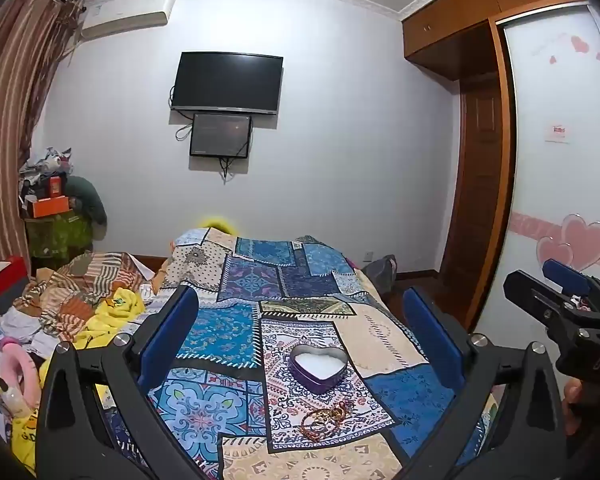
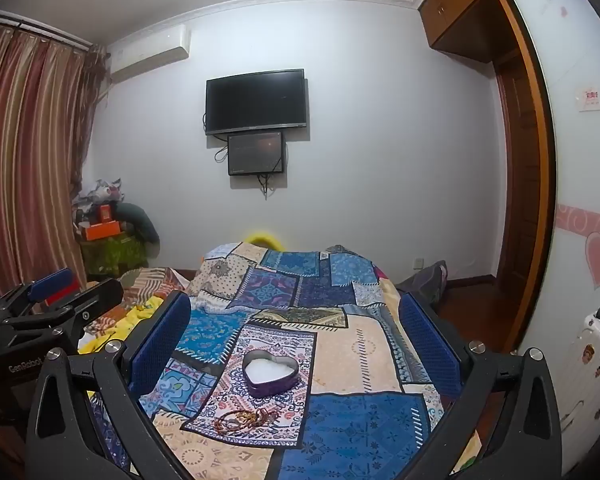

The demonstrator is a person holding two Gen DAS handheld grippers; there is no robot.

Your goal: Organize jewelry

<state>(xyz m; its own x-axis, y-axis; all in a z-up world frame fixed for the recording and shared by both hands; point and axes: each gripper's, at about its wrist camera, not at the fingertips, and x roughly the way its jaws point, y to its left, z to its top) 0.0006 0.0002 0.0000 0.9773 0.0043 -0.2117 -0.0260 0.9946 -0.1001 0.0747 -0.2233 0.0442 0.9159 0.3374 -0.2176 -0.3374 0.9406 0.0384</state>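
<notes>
A purple heart-shaped tin (image 1: 318, 367) with a white lining sits open on the patchwork bedspread (image 1: 228, 328); it also shows in the right wrist view (image 2: 271, 372). A tangle of gold and red jewelry (image 1: 327, 420) lies just in front of it, also seen in the right wrist view (image 2: 246, 420). My left gripper (image 1: 300, 324) is open and empty, held above the bed behind the tin. My right gripper (image 2: 296, 324) is open and empty at a similar height. Each gripper appears at the edge of the other's view: the right gripper (image 1: 560, 300) and the left gripper (image 2: 60, 296).
Crumpled clothes and bedding (image 1: 80, 304) lie left of the bedspread. A red box (image 1: 4, 280) and a cluttered stand (image 1: 56, 216) are at the far left by the curtain. A wardrobe (image 1: 560, 160) stands to the right. A white suitcase (image 2: 588, 380) stands at right.
</notes>
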